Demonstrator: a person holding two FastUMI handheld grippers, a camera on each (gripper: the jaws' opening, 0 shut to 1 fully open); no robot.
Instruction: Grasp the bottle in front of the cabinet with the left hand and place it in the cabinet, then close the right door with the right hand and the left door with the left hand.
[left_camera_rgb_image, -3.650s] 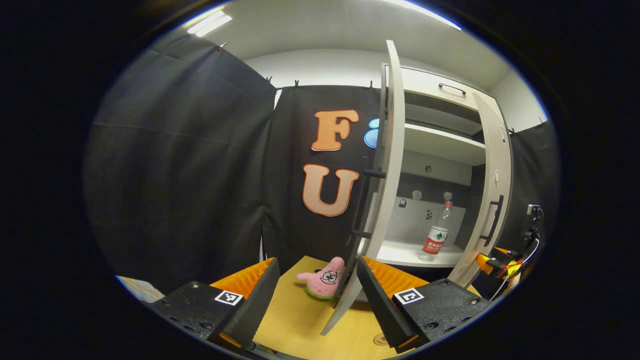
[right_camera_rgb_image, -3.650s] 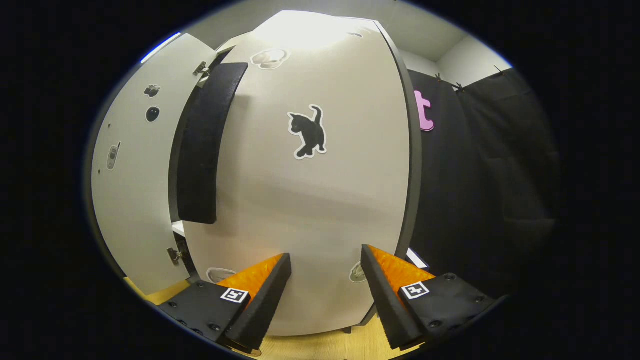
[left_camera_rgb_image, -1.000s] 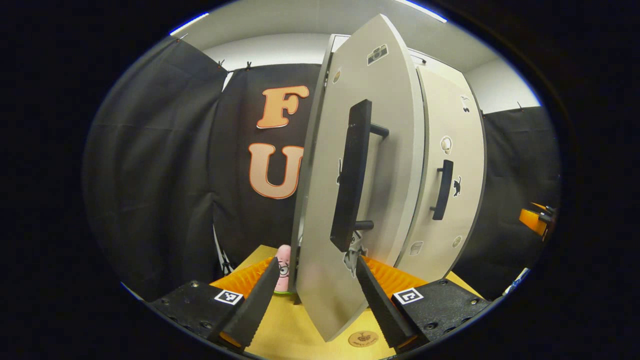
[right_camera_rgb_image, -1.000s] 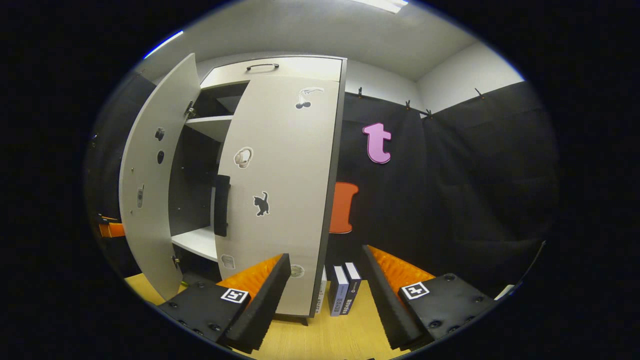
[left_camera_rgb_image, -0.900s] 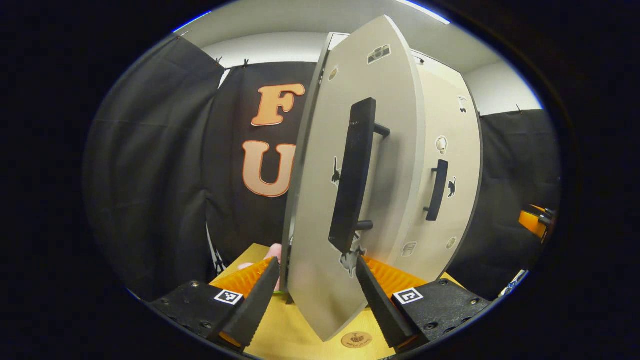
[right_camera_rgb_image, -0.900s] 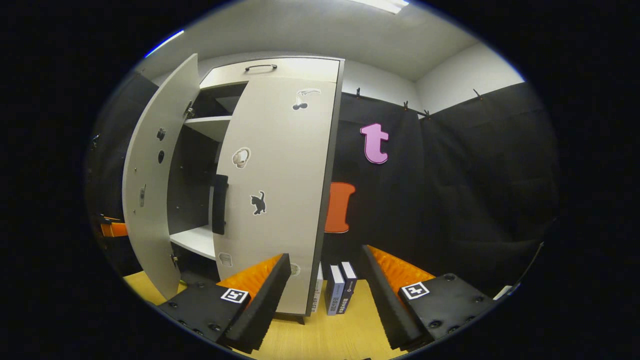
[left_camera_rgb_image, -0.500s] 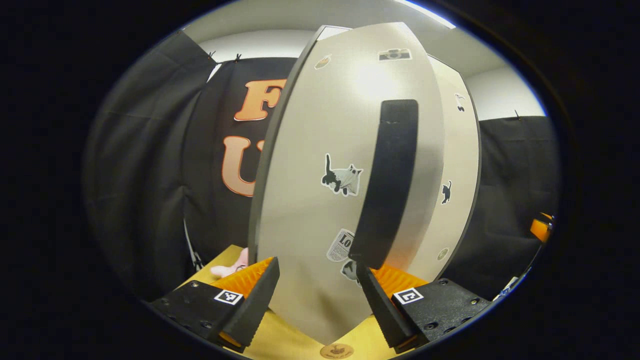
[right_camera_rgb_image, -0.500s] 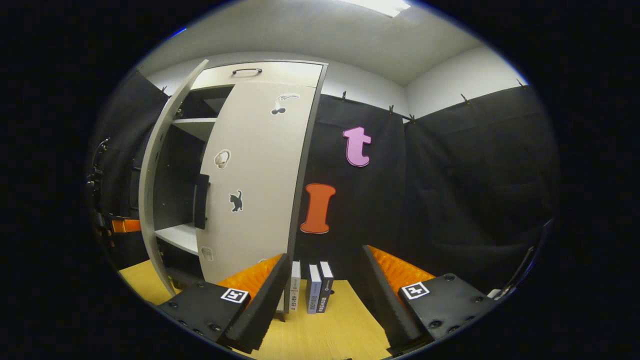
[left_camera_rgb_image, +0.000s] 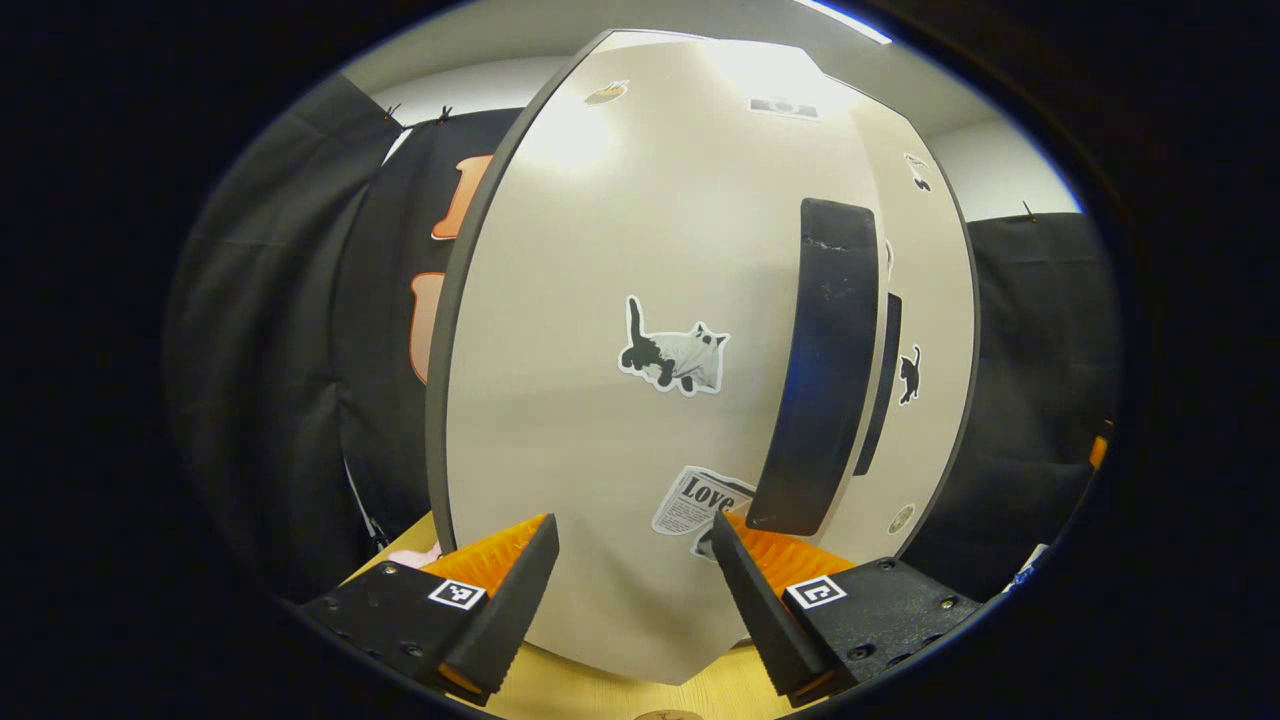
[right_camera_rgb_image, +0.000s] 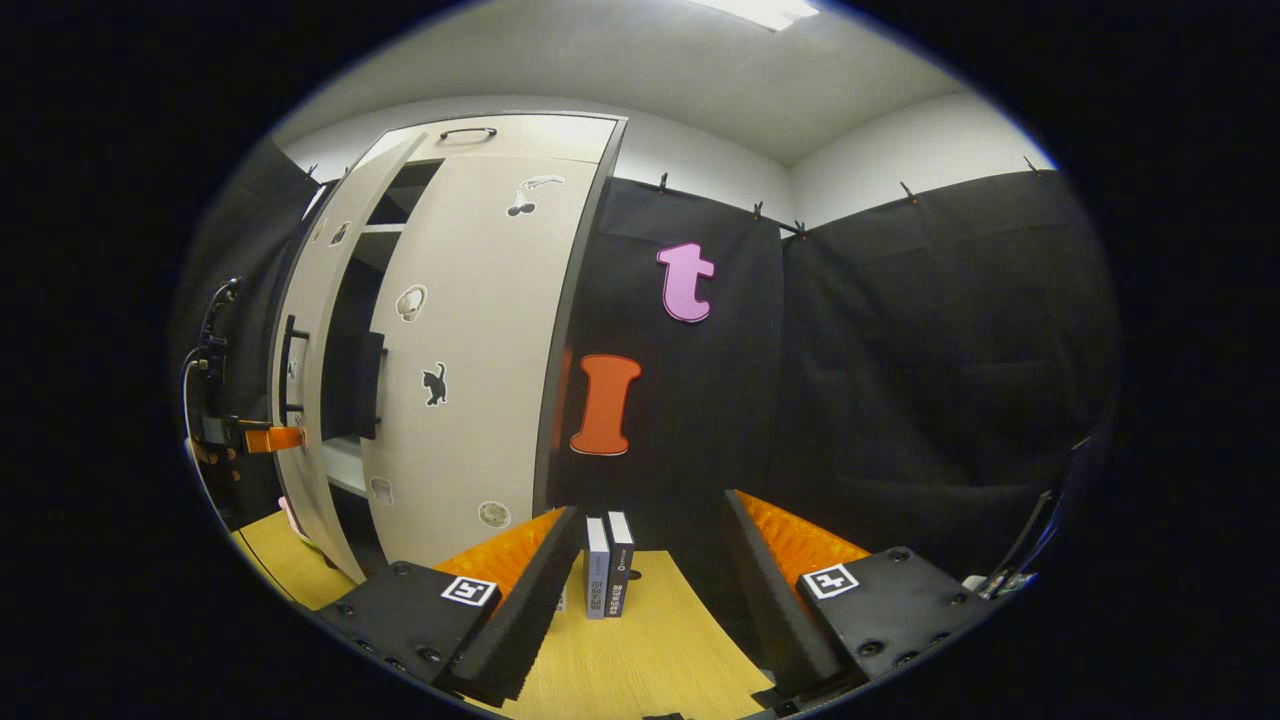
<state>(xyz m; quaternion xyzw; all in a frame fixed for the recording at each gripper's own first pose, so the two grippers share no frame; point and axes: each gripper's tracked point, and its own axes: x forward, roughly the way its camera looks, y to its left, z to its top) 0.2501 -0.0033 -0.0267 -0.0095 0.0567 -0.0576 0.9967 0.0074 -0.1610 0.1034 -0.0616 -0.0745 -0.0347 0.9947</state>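
Your left gripper (left_camera_rgb_image: 630, 560) fingers spread, empty; tall pale-grey left door (left_camera_rgb_image: 640, 300) dead ahead, mid-frame, black handle (left_camera_rgb_image: 820, 370) vertical, right of centre. Right gripper (right_camera_rgb_image: 645, 560) fingers apart, empty, farther off.

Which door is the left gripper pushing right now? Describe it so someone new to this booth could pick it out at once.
On the tall pale cabinet against the black cloth, it is the left door, not yet fully shut, right ahead of the open left gripper. Unlike the shut right door, it bears a black-and-white cat sticker and a newspaper sticker.
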